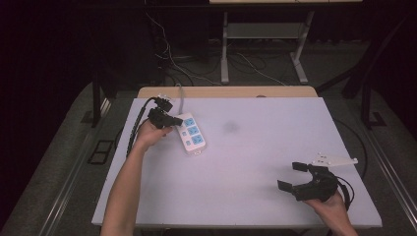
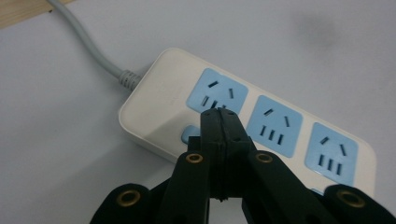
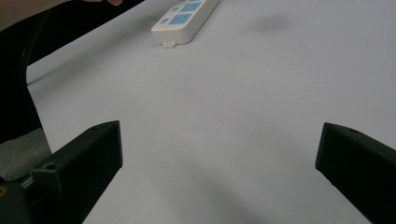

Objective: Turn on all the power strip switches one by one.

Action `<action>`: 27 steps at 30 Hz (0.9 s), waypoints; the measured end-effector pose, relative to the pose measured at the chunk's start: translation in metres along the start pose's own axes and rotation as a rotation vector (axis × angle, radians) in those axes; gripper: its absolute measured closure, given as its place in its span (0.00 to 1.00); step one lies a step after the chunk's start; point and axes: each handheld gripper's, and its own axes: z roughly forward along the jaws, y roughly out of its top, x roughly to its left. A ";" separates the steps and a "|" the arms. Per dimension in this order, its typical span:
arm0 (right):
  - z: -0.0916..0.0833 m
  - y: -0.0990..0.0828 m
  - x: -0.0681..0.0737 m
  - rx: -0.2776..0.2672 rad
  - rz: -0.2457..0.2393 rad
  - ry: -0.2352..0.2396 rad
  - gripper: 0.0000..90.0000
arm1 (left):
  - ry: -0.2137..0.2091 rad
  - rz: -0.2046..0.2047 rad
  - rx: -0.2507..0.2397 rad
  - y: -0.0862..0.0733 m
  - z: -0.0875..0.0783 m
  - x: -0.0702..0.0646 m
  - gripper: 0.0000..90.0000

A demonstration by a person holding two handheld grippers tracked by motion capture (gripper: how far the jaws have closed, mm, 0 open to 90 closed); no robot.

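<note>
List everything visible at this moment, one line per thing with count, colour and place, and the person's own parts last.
power strip: one, cream-white with three light blue sockets, far left part of the table
strip cable: one, grey, runs from the strip's far end off the back edge
table: one, pale lavender-white top with a wooden strip along the back edge
white bracket-like plate: one, white, near the right edge beside the right gripper; what it is cannot be told
metal frame: one, light grey, on the floor behind the table
floor cables: several, dark and white, behind the table
left gripper: one, black, jaws shut, tip over the strip's cable end
right gripper: one, black, jaws open, near right corner
forearms: two, entering from the bottom
</note>
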 end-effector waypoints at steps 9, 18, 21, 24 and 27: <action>0.000 0.000 0.000 -0.001 0.000 -0.002 0.00 | 0.009 -0.019 -0.005 -0.001 0.006 0.005 0.99; -0.001 -0.001 0.000 -0.004 0.001 -0.005 0.01 | 0.010 -0.046 0.002 0.000 0.008 0.006 1.00; -0.001 0.000 0.000 -0.004 -0.001 -0.004 0.01 | 0.006 -0.055 0.004 0.000 0.009 0.006 1.00; 0.000 -0.001 0.000 -0.003 -0.002 -0.004 0.01 | 0.025 -0.043 0.022 0.003 0.010 0.004 1.00; -0.001 -0.001 0.000 0.000 -0.005 -0.005 0.01 | 0.022 -0.064 0.026 0.004 0.012 0.006 1.00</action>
